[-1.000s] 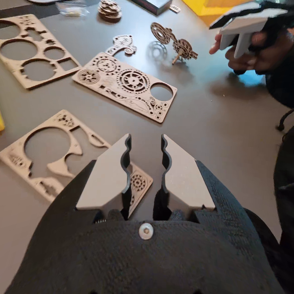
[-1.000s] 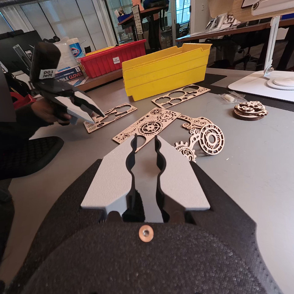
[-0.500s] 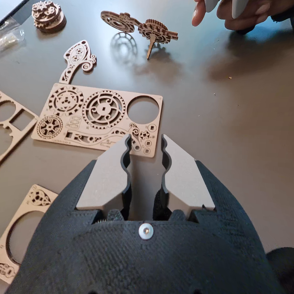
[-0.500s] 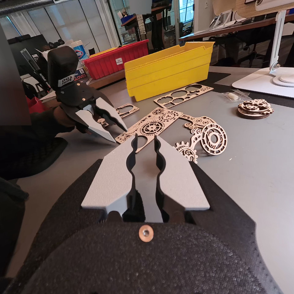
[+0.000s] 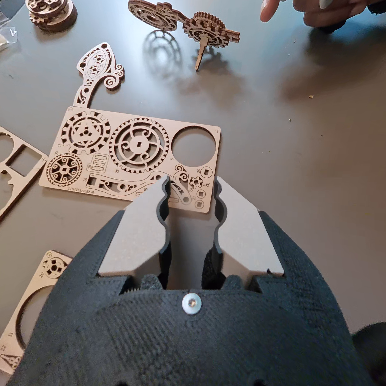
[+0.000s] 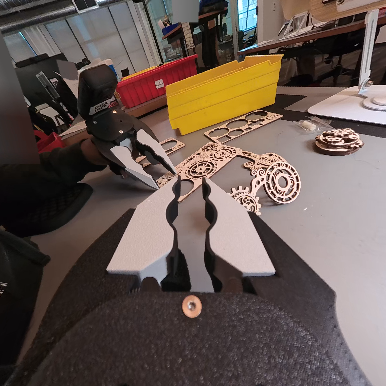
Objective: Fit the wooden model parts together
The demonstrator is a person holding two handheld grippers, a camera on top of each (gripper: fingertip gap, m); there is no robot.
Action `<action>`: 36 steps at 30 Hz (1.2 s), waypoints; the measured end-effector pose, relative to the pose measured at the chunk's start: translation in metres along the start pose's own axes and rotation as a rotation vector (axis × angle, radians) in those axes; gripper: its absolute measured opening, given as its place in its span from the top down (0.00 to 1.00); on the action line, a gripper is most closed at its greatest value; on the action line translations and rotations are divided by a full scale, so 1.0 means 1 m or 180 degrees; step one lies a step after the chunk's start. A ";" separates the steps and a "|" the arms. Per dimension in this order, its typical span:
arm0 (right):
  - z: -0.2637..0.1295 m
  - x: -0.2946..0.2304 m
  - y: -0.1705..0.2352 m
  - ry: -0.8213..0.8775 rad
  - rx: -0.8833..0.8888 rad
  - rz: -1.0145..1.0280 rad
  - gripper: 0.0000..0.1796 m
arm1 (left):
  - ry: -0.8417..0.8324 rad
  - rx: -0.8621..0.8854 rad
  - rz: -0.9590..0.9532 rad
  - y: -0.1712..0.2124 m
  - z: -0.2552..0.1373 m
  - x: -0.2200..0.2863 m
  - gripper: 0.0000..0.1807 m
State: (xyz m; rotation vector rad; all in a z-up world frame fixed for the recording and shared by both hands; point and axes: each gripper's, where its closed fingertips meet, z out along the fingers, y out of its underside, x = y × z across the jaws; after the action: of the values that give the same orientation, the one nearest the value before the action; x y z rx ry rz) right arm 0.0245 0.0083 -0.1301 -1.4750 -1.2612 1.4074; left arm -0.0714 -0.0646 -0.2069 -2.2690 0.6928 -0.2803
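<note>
A wooden part sheet (image 5: 133,158) with laser-cut gears lies flat on the grey table; it also shows in the right wrist view (image 6: 204,165). My left gripper (image 5: 191,181) is open and empty, its tips over the sheet's near right corner; it also shows in the right wrist view (image 6: 165,179). A partly built gear-and-dial assembly (image 5: 188,23) stands tilted beyond the sheet, and also shows in the right wrist view (image 6: 271,183). A loose curved wooden piece (image 5: 96,71) lies by the sheet's far left corner. My right gripper (image 6: 190,179) is open and empty above the table.
Punched-out sheets lie at the left (image 5: 14,163) and near left (image 5: 31,292). A round stacked gear assembly (image 6: 339,141) sits at the right. A yellow bin (image 6: 223,98), a red bin (image 6: 154,87) and a white stand base (image 6: 344,108) stand at the back. A hand (image 5: 302,10) shows at top right. My hands' fingertips stand some 15 cm from each other. The loose curved wooden piece (image 5: 96,71) is about equally far from each gripper, around 15 cm. The right camera catches it too, in the right wrist view (image 6: 262,159).
My left gripper has moved forward and right from the near-left sheet to the gear sheet's near corner. The right gripper has barely moved. Both stay open.
</note>
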 end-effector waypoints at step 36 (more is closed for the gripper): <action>0.001 0.001 -0.002 -0.0080 0.0060 0.0135 0.90 | 0.0189 -0.0019 -0.0087 0.008 -0.007 0.007 0.74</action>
State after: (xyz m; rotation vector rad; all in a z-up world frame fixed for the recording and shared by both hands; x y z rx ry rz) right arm 0.0231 0.0097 -0.1290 -1.4837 -1.2353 1.4658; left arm -0.0716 -0.0775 -0.2077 -2.2850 0.6945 -0.3606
